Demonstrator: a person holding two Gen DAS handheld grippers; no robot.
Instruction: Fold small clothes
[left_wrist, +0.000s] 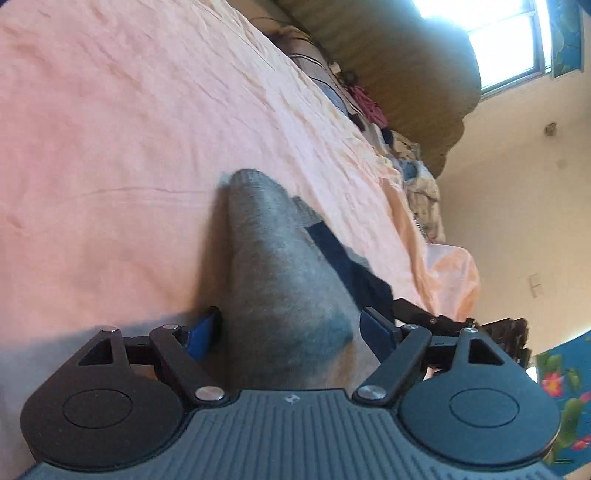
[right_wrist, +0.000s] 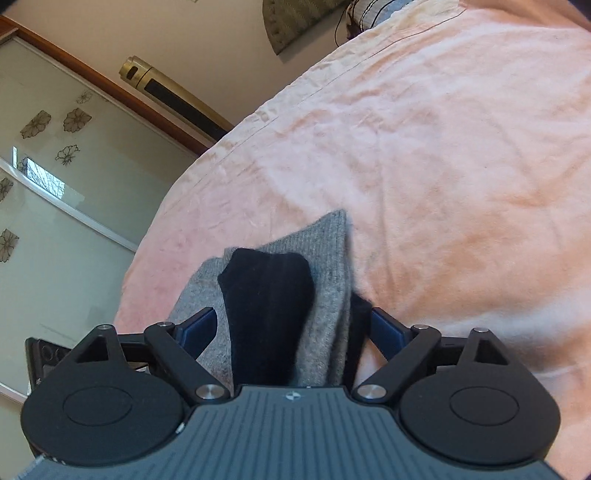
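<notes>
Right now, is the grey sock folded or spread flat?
Neither yet: the grey sock is bunched and hangs draped between the right gripper fingers, its dark toe on top. Whether the jaws are clamped on it cannot be told.

A bed covered by a wrinkled pink sheet (left_wrist: 129, 155) fills the left and centre of the left wrist view; a grey sock (left_wrist: 273, 266) with a dark navy part lies on it at lower centre; a heap of crumpled clothes (left_wrist: 417, 181) sits along its right edge.
</notes>
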